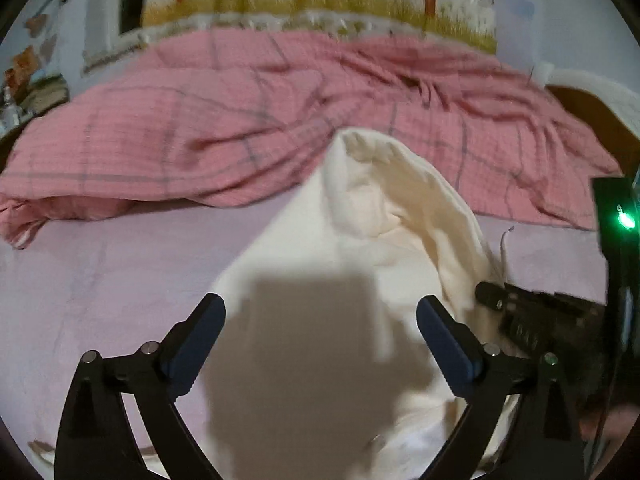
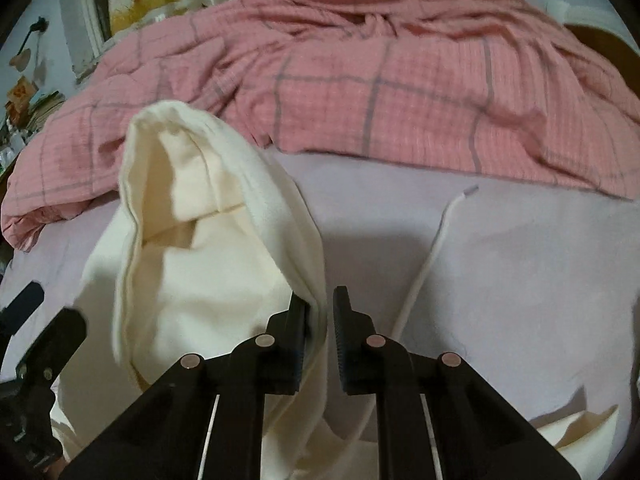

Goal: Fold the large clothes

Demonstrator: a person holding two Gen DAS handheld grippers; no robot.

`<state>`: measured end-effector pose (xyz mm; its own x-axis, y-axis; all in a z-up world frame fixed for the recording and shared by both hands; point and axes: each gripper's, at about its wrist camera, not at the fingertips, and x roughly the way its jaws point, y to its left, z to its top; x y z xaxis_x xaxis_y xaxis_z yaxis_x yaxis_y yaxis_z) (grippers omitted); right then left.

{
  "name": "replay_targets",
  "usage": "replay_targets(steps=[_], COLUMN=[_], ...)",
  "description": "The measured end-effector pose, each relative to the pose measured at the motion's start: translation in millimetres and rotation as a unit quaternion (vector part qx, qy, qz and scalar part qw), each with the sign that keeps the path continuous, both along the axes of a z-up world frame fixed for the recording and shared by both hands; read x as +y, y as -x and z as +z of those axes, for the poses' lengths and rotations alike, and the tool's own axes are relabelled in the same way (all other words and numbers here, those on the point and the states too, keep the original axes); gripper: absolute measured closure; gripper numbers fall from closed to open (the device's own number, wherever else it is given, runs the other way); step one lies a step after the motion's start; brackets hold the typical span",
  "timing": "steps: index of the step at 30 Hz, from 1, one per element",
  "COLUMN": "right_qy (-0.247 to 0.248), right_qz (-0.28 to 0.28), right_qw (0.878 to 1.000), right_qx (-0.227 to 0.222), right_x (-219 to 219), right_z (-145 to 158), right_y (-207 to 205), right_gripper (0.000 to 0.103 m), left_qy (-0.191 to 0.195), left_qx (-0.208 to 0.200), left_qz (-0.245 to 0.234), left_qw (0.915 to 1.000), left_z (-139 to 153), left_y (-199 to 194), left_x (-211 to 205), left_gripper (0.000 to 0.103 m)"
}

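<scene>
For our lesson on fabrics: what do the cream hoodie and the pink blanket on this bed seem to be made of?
Cream hoodie: looks like thick, matte cotton fleece; it holds soft, rounded folds without shine. Pink blanket: probably thin woven cotton, matte, judging by its fine check pattern and sharp small creases.

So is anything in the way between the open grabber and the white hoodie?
Nothing visible. The left gripper hangs open right over the cream hoodie, with only its own shadow between the fingers. The pink blanket lies farther back on the bed.

No legible text or labels
</scene>
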<state>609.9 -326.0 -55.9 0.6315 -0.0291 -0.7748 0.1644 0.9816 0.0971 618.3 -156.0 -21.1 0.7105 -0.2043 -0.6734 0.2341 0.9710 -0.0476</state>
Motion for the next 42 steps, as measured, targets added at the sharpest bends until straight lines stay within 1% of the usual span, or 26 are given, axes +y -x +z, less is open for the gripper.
replay_targets(steps=[2,4,6,7,9,10,13,16,17,18,20,21,24,26,27,28,29,31,32,33,34,35,36,38,40,42], right_qy=[-0.010,-0.018,-0.014,-0.007,0.001,0.000,-0.009,0.003,-0.006,-0.028,-0.088,-0.091,-0.043,-0.014,-0.008,-0.014,-0.022,-0.019,-0.020,-0.026,-0.031,-0.031,-0.029,-0.017,-0.020,-0.031], right_qz=[-0.002,-0.006,-0.008,-0.013,-0.043,-0.048,-0.042,-0.034,-0.028,-0.021,-0.006,-0.006,0.008,0.048,0.086,0.113,0.141,0.127,0.112,0.098,0.096,0.091,0.083,0.049,0.029,0.026], right_qw=[1.000,1.000,1.000,1.000,0.999,0.998,0.998,0.999,0.999,0.999,0.995,0.995,0.999,0.997,0.993,0.991,0.988,0.992,0.993,0.993,0.991,0.988,0.987,0.989,0.990,0.994], right_qx=[-0.008,-0.015,-0.026,-0.026,-0.029,-0.033,-0.036,-0.029,-0.032,-0.039,-0.041,-0.029,0.017,0.059,0.077,0.075,0.055,-0.004,-0.023,-0.057,-0.091,-0.119,-0.132,-0.139,-0.137,-0.102], right_x=[-4,-8,-9,-11,-20,-25,-33,-38,-41,-46,-60,-62,-54,-42,-35,-33,-30,-32,-34,-36,-36,-34,-34,-32,-33,-34], right_z=[3,6,8,6,6,9,18,25,27,29,27,23,9,4,7,14,30,66,77,95,106,113,116,110,91,61], right_y=[2,4,5,4,3,4,8,9,10,11,14,12,3,1,5,10,20,39,45,56,64,69,69,59,43,21], right_gripper=[0.089,0.088,0.088,0.088,0.088,0.088,0.088,0.088,0.080,0.075,0.075,0.075,0.075,0.075,0.075,0.075,0.075,0.074,0.062,0.043,0.037,0.035,0.035,0.035,0.035,0.036], left_qy=[-0.058,-0.109,-0.114,-0.110,-0.135,-0.141,-0.180,-0.159,-0.149,-0.142,-0.129,-0.116,-0.090,-0.083,-0.082,-0.081,-0.080,-0.070,-0.048,-0.025,-0.001,0.015,0.014,-0.002,-0.005,-0.004], left_qx=[0.009,0.007,0.035,0.037,0.007,-0.022,-0.082,-0.093,-0.090,-0.087,-0.072,-0.063,-0.034,-0.011,0.014,0.031,0.034,-0.007,-0.022,-0.027,-0.033,-0.050,-0.067,-0.084,-0.068,-0.037], left_qz=[0.015,0.052,0.069,0.072,0.087,0.097,0.156,0.182,0.185,0.186,0.189,0.185,0.183,0.182,0.164,0.138,0.101,0.066,0.051,0.031,0.009,0.002,0.010,0.037,0.073,0.093], left_qw=[0.9982,0.9926,0.9904,0.9907,0.9870,0.9850,0.9678,0.9657,0.9671,0.9684,0.9708,0.9738,0.9784,0.9797,0.9829,0.9867,0.9911,0.9954,0.9973,0.9988,0.9994,0.9987,0.9976,0.9958,0.9950,0.9949], left_z=[-7,-21,-36,-40,-36,-28,-5,11,12,10,-1,-9,-25,-26,-25,-21,-13,13,27,37,48,58,63,64,48,21], left_y=[-22,-44,-61,-63,-55,-46,-25,-11,-9,-7,-7,-4,0,-1,-3,2,8,27,36,42,49,56,59,55,38,19], left_x=[-23,-36,-34,-30,-22,-15,12,50,60,70,85,89,98,101,101,100,96,93,92,90,88,83,79,70,70,76], left_gripper=[0.007,0.007,0.007,0.008,0.008,0.011,0.022,0.022,0.021,0.020,0.020,0.020,0.020,0.020,0.021,0.021,0.021,0.021,0.019,0.016,0.010,0.007,0.003,0.002,0.002,0.002])
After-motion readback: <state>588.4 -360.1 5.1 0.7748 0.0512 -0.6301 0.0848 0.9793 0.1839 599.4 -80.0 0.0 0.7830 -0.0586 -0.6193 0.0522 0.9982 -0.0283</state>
